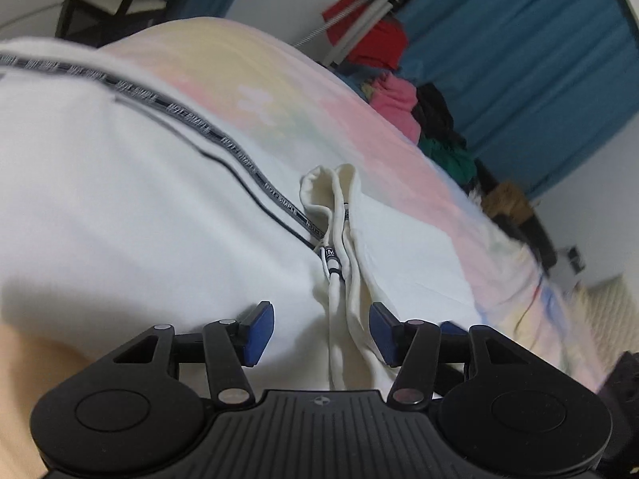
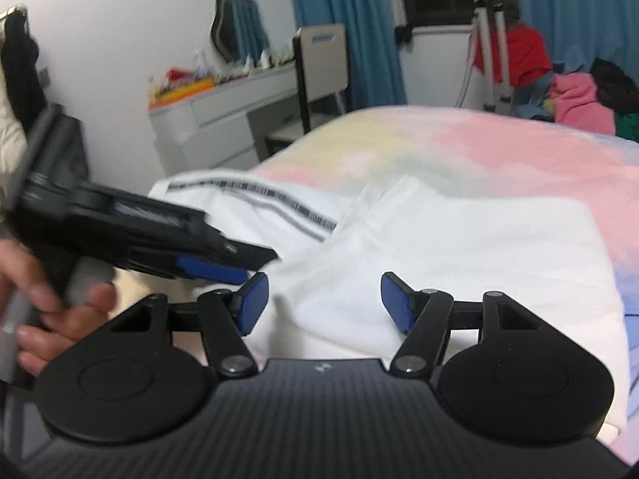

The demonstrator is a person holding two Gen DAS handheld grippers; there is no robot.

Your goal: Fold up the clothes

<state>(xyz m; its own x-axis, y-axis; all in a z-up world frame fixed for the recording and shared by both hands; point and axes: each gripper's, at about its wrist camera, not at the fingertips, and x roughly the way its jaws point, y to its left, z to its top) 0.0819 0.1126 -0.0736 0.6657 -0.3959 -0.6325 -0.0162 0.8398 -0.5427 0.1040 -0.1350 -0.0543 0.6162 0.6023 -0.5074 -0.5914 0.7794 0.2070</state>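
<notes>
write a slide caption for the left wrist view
Open left tongs straddle a bunched fold of the white garment with its printed stripe, on the pastel bedspread.

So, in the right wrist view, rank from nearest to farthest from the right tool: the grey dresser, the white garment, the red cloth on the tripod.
1. White garment, directly beneath the open right tool.
2. Grey dresser, left, beside the bed.
3. Red cloth, far right, by the curtain.

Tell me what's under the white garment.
The white garment lies on a pastel bedspread, visible past its far and right edges. Whatever is directly beneath the cloth is covered. Both grippers, left and right, are open above it.
</notes>
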